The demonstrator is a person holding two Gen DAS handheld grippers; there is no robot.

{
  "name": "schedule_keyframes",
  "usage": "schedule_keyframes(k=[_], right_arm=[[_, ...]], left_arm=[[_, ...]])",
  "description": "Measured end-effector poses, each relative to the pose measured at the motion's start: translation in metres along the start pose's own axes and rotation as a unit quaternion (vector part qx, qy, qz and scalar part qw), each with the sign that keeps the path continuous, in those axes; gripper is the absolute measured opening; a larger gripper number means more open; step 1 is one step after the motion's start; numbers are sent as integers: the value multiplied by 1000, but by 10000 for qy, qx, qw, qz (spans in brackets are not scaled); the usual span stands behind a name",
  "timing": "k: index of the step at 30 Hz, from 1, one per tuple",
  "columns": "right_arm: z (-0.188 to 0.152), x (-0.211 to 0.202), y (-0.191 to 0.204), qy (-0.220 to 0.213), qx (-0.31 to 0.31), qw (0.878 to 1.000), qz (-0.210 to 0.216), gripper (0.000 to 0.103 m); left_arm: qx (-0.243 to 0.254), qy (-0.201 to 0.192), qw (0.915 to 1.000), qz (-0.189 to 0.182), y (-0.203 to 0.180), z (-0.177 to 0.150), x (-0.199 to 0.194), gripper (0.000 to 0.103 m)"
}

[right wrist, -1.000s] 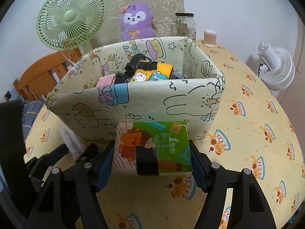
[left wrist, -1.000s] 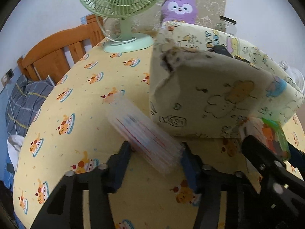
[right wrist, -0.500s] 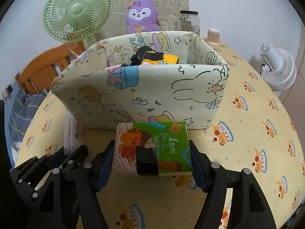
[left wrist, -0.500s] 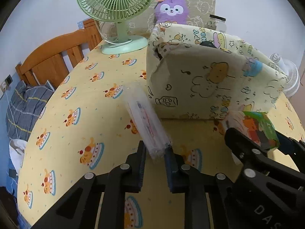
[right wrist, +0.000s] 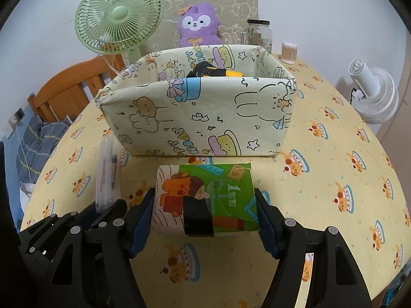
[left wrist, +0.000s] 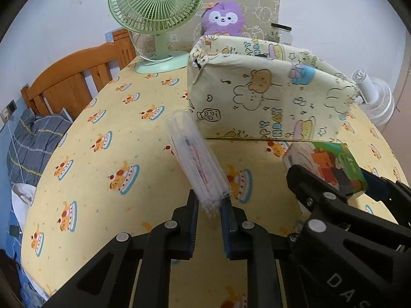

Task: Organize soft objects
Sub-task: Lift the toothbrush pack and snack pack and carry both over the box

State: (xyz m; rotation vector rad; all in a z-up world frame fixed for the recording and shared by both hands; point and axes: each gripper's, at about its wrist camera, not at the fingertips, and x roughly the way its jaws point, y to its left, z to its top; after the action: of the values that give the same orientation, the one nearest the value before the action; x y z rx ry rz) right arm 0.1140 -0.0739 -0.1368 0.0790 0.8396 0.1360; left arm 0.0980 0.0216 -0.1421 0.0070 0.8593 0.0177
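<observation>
My left gripper (left wrist: 208, 206) is shut on a clear plastic packet (left wrist: 196, 159) with red print, held above the table; the packet also shows in the right wrist view (right wrist: 108, 177). My right gripper (right wrist: 205, 210) is shut on a green tissue pack (right wrist: 206, 200) with a cartoon print, also visible in the left wrist view (left wrist: 331, 164). The fabric storage box (right wrist: 197, 123) with cartoon animals stands just beyond both grippers, with dark and yellow items inside (right wrist: 213, 71). It also shows in the left wrist view (left wrist: 267, 100).
A green fan (right wrist: 118, 15), a purple plush (right wrist: 197, 25), a glass jar (right wrist: 259, 34) and a cotton swab cup (right wrist: 289, 54) stand behind the box. A white fan (right wrist: 372, 95) is at the right edge. A wooden chair (left wrist: 74, 82) is at the left.
Both grippers have drawn back from the box with their items, so the box looks farther away. The left gripper closed onto the clear packet and turned it more lengthwise.
</observation>
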Motion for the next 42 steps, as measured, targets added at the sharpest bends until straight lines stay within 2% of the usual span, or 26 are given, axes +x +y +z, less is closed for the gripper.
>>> schedule_keyframes(k=[19, 42], right_arm=[[-16, -57, -10, -408, 21, 9991, -68, 73], [20, -129, -19, -1214, 130, 9923, -226, 73]], left_arm=[[174, -502, 9985, -145, -24, -10, -60, 12], [242, -1269, 9909, -385, -39, 28, -123, 12]])
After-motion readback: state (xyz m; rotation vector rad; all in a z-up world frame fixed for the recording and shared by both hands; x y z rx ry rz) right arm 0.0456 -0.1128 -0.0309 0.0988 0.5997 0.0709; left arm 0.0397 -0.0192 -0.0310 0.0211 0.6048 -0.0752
